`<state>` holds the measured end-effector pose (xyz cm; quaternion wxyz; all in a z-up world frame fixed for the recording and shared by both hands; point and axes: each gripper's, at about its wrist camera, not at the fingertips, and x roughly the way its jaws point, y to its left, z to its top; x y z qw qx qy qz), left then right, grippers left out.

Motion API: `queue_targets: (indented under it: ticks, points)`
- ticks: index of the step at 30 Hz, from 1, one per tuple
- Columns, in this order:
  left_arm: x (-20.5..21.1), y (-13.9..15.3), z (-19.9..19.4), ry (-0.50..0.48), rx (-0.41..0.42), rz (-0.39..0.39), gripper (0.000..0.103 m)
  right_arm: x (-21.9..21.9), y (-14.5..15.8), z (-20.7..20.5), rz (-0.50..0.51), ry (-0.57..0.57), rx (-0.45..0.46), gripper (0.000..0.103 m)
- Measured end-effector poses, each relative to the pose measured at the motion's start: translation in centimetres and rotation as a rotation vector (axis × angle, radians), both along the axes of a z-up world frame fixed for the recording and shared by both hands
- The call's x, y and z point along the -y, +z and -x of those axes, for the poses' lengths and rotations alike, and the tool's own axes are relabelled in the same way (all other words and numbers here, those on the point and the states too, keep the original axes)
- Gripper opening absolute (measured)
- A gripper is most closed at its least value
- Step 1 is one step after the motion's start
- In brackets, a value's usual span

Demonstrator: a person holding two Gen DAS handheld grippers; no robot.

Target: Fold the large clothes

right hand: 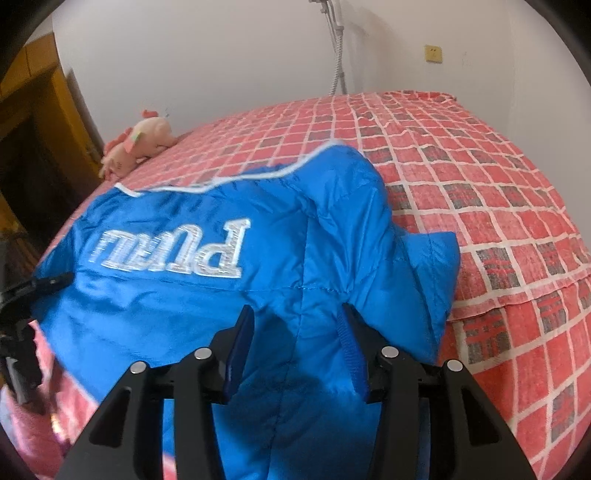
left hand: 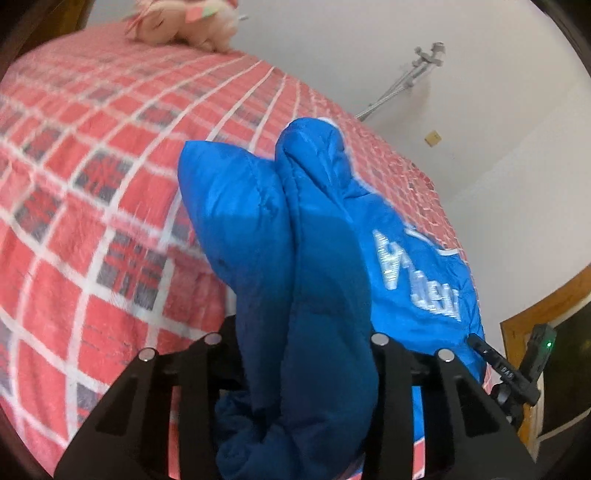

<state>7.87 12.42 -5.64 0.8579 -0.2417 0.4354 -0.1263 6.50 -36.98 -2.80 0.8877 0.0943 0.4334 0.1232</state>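
A blue padded jacket (right hand: 192, 295) with white embroidered lettering and a white-piped edge lies on the red checked bed (right hand: 480, 206). My right gripper (right hand: 297, 354) has its blue pads (right hand: 242, 350) on either side of a fold of the jacket, gripping it. In the left wrist view the jacket (left hand: 314, 258) bunches thickly between the jaws of my left gripper (left hand: 295, 369), which is closed on it. The fingertips are hidden by fabric. The other gripper shows at each view's edge, at the right in the left wrist view (left hand: 509, 365).
A pink plush toy (right hand: 136, 147) lies at the far left corner of the bed, also in the left wrist view (left hand: 184, 22). A white wall with a metal crutch (right hand: 338, 48) stands behind the bed. A wooden door frame (left hand: 535, 317) is at the right.
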Motion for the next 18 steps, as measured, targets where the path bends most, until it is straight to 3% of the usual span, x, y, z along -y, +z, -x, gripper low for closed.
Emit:
queue_targets:
  ticks: [5,11,18]
  points:
    - [3.1,5.0,0.4,-0.05,0.071,-0.065,0.036,2.5,3.1,1.5,0.027,-0.018,0.044,0.05]
    - [11.5,10.7,0.4,-0.172,0.149,-0.174,0.036,5.2,4.0,2.1,0.069,-0.049,0.034,0.051]
    - [21.6,11.2,-0.5,-0.289,0.156,-0.298,0.037,7.2,3.3,2.6,0.058,-0.061,0.024,0.051]
